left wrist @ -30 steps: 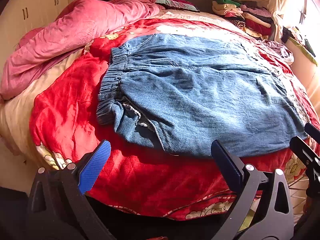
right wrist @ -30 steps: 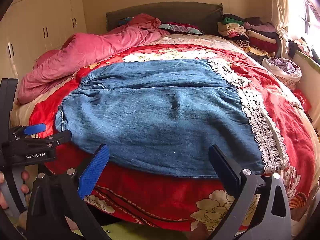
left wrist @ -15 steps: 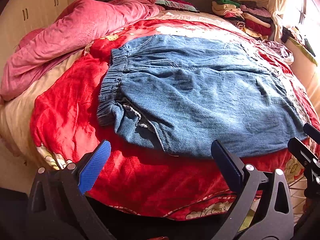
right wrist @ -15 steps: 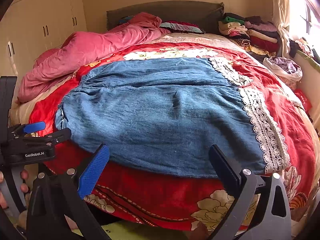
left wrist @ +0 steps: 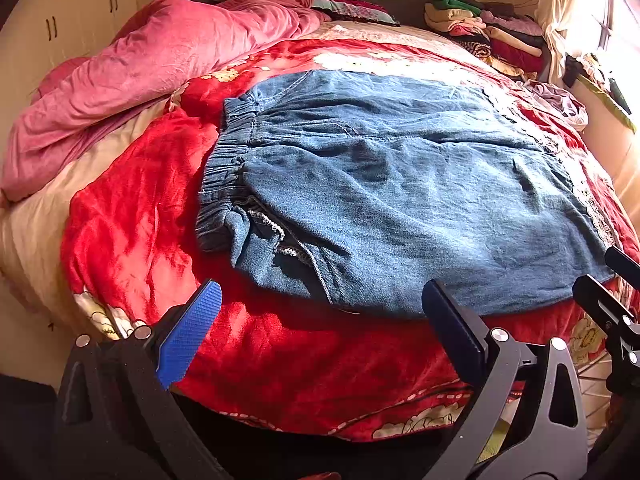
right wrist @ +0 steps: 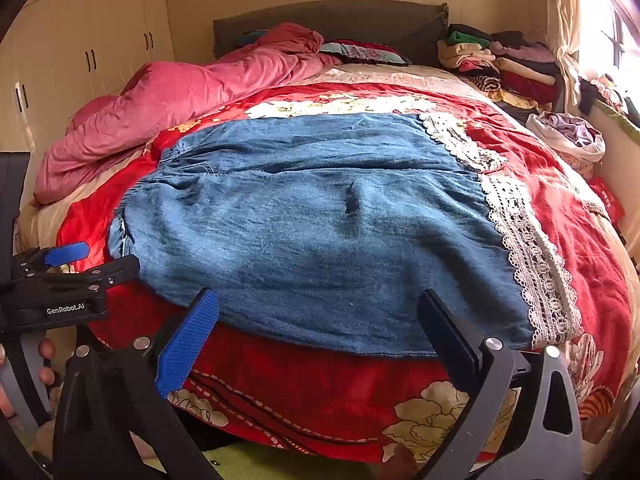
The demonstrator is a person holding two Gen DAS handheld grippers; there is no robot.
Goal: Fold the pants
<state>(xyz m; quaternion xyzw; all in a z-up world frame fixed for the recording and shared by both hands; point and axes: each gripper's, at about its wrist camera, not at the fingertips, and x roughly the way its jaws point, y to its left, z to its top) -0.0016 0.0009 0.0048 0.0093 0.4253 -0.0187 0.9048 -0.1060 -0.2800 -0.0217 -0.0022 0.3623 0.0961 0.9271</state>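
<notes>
Blue denim pants lie spread flat on a red floral blanket, elastic waistband at the left, white lace hem at the right. My left gripper hovers open just short of the near edge of the pants, nothing between its fingers. My right gripper is open too, held before the near edge of the pants. The left gripper shows at the left of the right wrist view, and the right gripper's fingers at the right edge of the left wrist view.
A pink duvet is bunched at the far left of the bed. Folded clothes are piled at the far right by the headboard, and a bag of laundry sits beside the bed. Wardrobe doors line the left wall.
Both grippers have drifted very slightly; the pants lie as before and neither gripper has changed its opening.
</notes>
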